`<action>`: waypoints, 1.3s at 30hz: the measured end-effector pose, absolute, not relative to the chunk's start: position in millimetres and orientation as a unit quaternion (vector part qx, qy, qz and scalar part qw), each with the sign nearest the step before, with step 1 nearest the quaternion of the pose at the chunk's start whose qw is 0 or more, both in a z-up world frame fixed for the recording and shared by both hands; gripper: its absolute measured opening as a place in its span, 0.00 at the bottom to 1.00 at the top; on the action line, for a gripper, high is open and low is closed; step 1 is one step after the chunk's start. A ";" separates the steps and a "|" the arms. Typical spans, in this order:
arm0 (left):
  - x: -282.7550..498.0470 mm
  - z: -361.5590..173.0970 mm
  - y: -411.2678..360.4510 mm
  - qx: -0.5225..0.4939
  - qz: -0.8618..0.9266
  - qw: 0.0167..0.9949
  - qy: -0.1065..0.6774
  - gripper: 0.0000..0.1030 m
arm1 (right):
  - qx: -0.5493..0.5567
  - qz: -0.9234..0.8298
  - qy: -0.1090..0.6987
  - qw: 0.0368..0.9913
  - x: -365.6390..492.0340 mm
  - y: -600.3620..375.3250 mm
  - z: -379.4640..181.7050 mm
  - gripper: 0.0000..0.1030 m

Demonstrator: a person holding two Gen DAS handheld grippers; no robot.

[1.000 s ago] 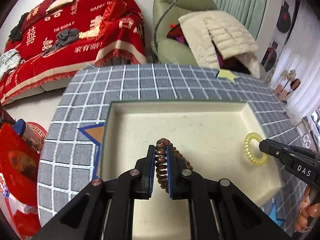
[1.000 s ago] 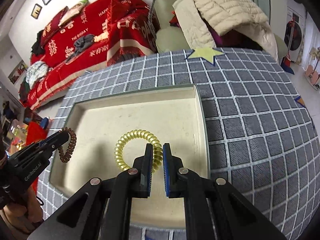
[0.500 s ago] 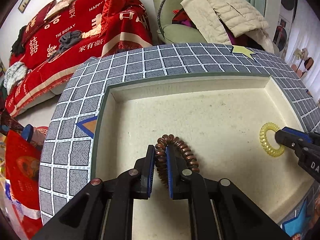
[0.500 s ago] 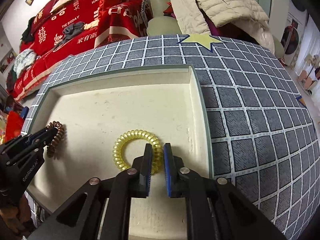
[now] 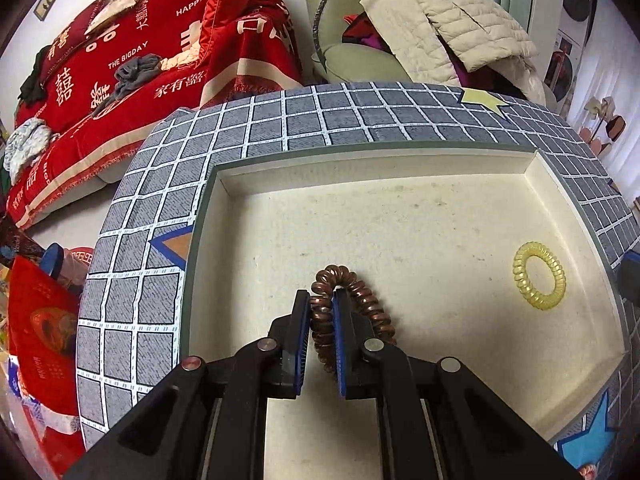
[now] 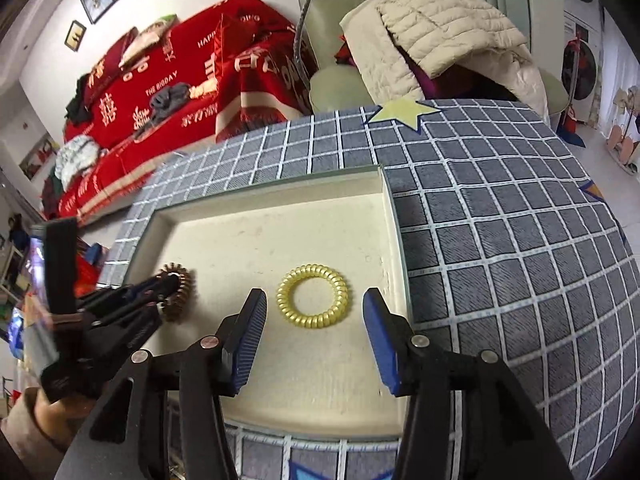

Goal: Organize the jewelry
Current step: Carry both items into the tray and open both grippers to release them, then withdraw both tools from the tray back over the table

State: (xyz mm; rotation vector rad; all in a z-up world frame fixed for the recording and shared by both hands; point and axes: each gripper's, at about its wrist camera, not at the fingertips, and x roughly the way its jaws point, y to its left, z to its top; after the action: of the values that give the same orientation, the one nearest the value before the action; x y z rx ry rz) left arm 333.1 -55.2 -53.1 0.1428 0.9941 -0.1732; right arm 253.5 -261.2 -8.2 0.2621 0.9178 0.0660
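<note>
1. 2 spiral hair ties lie inside the cream tray (image 5: 404,168), which sits on the grey grid-pattern tablecloth (image 6: 500,248).
2. Left gripper (image 5: 322,322): jaws clamped on the brown coil tie (image 5: 352,304). The coil's near arc is pinched between the blue pads; the rest of the loop bulges forward and right, apparently resting on the tray floor. The right wrist view shows the same tie (image 6: 178,290) at the tray's left side.
3. Right gripper (image 6: 316,344): jaws spread wide, holding nothing. The yellow coil tie (image 6: 314,301) lies flat on the tray floor between and just ahead of the fingertips, touching neither pad.
4. Judgement: the yellow tie counts as deposited; the wide jaw spread leaves room to draw away without dragging it.
5. Judgement: the brown tie is kept well apart from the yellow one, near the opposite wall, so the 2 pieces sit separately, not tangled.
6. Next, probably: part the left jaws. Risk: the springy coil may snag on a ribbed pad and shift.
</note>
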 end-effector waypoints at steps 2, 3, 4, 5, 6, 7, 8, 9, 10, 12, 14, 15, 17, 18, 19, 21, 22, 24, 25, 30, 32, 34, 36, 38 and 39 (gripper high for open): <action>332.7 -51.0 -53.0 0.060 -0.080 0.873 0.478 0.31 | 0.133 0.035 0.437 0.889 246.0 -262.3 -2.3 0.53; 332.5 -49.1 -52.0 0.054 -0.080 0.873 0.479 0.31 | 0.136 0.037 0.435 0.890 242.7 -262.9 0.6 0.53; 331.8 -46.6 -50.9 0.048 -0.080 0.873 0.479 0.31 | 0.138 0.037 0.433 0.890 240.2 -263.6 2.1 0.53; 331.1 -44.0 -50.6 0.045 -0.080 0.874 0.477 0.31 | 0.141 0.040 0.430 0.891 236.8 -264.1 4.1 0.53; 330.5 -41.7 -50.5 0.044 -0.079 0.875 0.475 0.31 | 0.144 0.040 0.428 0.891 233.4 -264.3 5.6 0.53; 329.2 -38.7 -50.8 0.043 -0.079 0.878 0.470 0.31 | 0.147 0.041 0.427 0.891 230.4 -264.4 6.1 0.53; 328.1 -36.0 -51.2 0.043 -0.080 0.880 0.467 0.31 | 0.149 0.041 0.426 0.891 227.5 -264.3 6.6 0.53; 327.7 -34.0 -51.3 0.042 -0.081 0.881 0.465 0.31 | 0.151 0.041 0.425 0.891 224.7 -264.4 6.9 0.53; 327.9 -32.5 -50.7 0.040 -0.082 0.881 0.464 0.31 | 0.154 0.041 0.426 0.891 221.8 -264.6 7.1 0.54; 327.5 -29.6 -49.8 0.035 -0.081 0.882 0.462 0.31 | 0.158 0.042 0.427 0.889 216.8 -264.8 7.1 0.54; 326.4 -26.8 -48.5 0.033 -0.077 0.884 0.461 0.72 | 0.163 0.043 0.426 0.889 211.7 -265.3 8.3 0.55; 326.2 -25.5 -47.8 0.031 -0.073 0.883 0.462 1.00 | 0.164 0.044 0.426 0.889 209.0 -265.2 8.8 0.56; 320.2 -19.9 -46.3 0.041 -0.058 0.897 0.436 1.00 | 0.165 0.045 0.426 0.888 203.3 -264.3 9.9 0.59; 317.9 -18.4 -47.9 0.049 -0.061 0.898 0.434 1.00 | 0.166 0.048 0.426 0.888 200.3 -263.9 10.1 0.59; 314.9 -16.8 -48.9 0.054 -0.066 0.898 0.431 1.00 | 0.165 0.048 0.425 0.889 197.6 -263.3 10.4 0.61; 307.0 -12.0 -48.8 0.065 -0.061 0.903 0.420 1.00 | 0.165 0.047 0.424 0.889 191.9 -263.2 10.4 0.66; 301.3 -8.8 -49.2 0.072 -0.060 0.906 0.412 1.00 | 0.167 0.048 0.423 0.889 188.0 -263.6 10.6 0.71; 290.3 -3.0 -49.6 0.081 -0.058 0.911 0.399 1.00 | 0.171 0.049 0.419 0.890 180.4 -265.0 11.3 0.80; 283.0 0.3 -49.0 0.083 -0.058 0.914 0.392 1.00 | 0.173 0.049 0.415 0.892 175.2 -265.9 12.3 0.81; 242.1 9.8 -28.9 0.069 -0.073 0.917 0.387 1.00 | 0.184 0.047 0.382 0.905 147.2 -271.9 19.0 1.00; 225.1 10.1 -22.7 0.065 -0.082 0.914 0.391 1.00 | 0.186 0.046 0.365 0.911 134.6 -274.2 21.3 1.00; 205.7 9.3 -17.2 0.065 -0.083 0.914 0.392 1.00 | 0.190 0.048 0.359 0.912 125.1 -276.5 21.2 1.00; 186.4 5.6 -12.2 0.064 -0.088 0.912 0.397 1.00 | 0.190 0.045 0.369 0.909 118.4 -278.3 20.1 1.00; 167.3 0.3 -7.0 0.055 -0.089 0.910 0.402 1.00 | 0.191 0.048 0.388 0.900 111.9 -280.1 16.5 1.00; 159.3 -2.7 -5.7 0.050 -0.090 0.908 0.406 1.00 | 0.191 0.050 0.400 0.895 107.7 -280.1 13.1 1.00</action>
State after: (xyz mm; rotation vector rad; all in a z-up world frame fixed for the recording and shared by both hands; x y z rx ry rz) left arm 159.3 -5.7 -2.7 0.1023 0.8380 -0.1853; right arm 107.7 -280.1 13.1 0.3965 0.8300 0.1034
